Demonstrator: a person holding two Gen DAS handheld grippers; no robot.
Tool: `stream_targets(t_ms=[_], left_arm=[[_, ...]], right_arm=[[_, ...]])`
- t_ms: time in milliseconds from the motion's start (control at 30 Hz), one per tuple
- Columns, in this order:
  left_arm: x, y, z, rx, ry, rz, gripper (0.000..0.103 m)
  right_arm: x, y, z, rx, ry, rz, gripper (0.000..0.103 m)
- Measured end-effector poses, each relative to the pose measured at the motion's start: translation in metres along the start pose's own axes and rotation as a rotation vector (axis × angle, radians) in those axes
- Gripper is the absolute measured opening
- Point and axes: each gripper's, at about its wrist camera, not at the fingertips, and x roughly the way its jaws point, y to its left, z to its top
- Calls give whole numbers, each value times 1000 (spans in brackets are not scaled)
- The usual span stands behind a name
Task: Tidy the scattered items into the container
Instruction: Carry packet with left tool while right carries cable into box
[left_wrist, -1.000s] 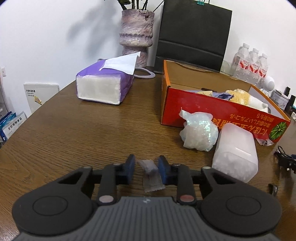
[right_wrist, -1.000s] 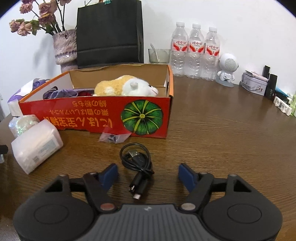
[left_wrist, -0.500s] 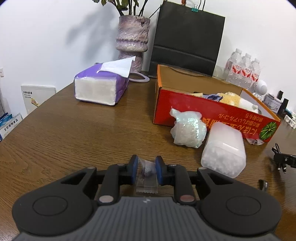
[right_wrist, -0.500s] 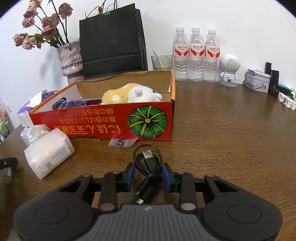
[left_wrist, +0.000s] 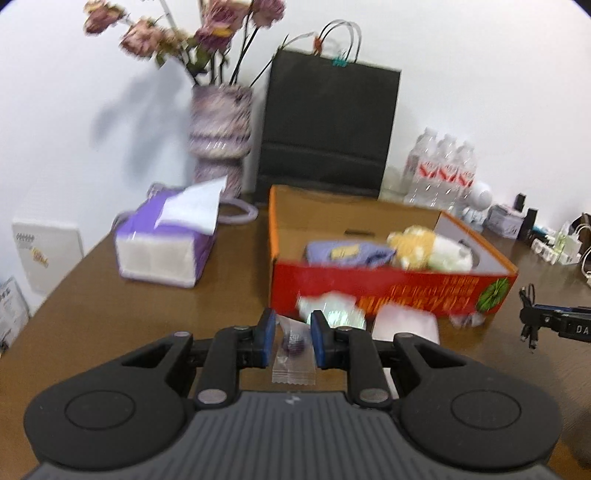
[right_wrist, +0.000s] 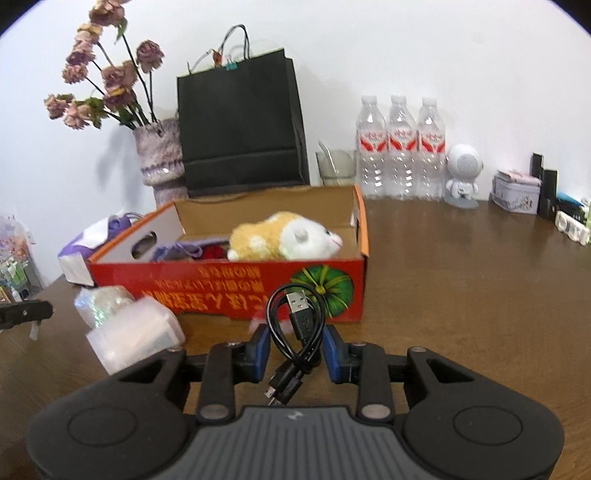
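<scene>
Left gripper (left_wrist: 293, 335): your blue pads are closed on a small clear packet (left_wrist: 293, 350) with something dark purple inside; the packet's crimped end hangs toward the camera.
Right gripper (right_wrist: 296, 343): your pads are clamped on a coiled black cable (right_wrist: 295, 325), its USB plug pointing up in front of the box.
Counter (right_wrist: 461, 288): brown wood grain; both grippers appear lifted above it.
Just past your left gripper: a shiny crumpled plastic bag (left_wrist: 332, 308) and a white frosted tub (left_wrist: 406, 325) lie against the front wall of the box, both blurred.
Box (left_wrist: 388, 288): red cardboard with a green pumpkin print at its right front corner, open at the top. A yellow and white plush toy (right_wrist: 284, 238) and a purple pouch (left_wrist: 347, 253) lie inside it.
Left of the box: a purple tissue pack (left_wrist: 166, 245) with a sheet sticking out.
Behind the box: a purple vase (left_wrist: 221, 138) of dried flowers and a black paper bag (right_wrist: 240, 125) stand against the wall.
Far right: three water bottles (right_wrist: 400, 147) and a small white figure (right_wrist: 461, 177) beside them.
</scene>
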Motion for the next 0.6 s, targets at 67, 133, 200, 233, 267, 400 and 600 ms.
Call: stream_targets(t_ms=[67, 133, 200, 233, 267, 400, 600], left_arm=[[3, -4, 12, 10, -29, -21, 21], [7, -8, 23, 16, -61, -44, 21], [14, -12, 34, 15, -98, -62, 21], [19, -14, 40, 6, -114, -69, 21], [25, -16, 45, -6, -123, -78, 21], [51, -25, 63, -61, -154, -116, 21], [98, -39, 72, -118, -139, -141, 21]], right_arm=[[0, 3, 9, -2, -17, 4, 29], [2, 6, 18, 2, -37, 10, 29], [6, 9, 30, 15, -56, 18, 29], [8, 12, 35, 22, -69, 22, 29], [11, 14, 41, 27, -82, 26, 29], [28, 23, 65, 41, -122, 46, 29], [75, 34, 87, 51, -97, 71, 29]])
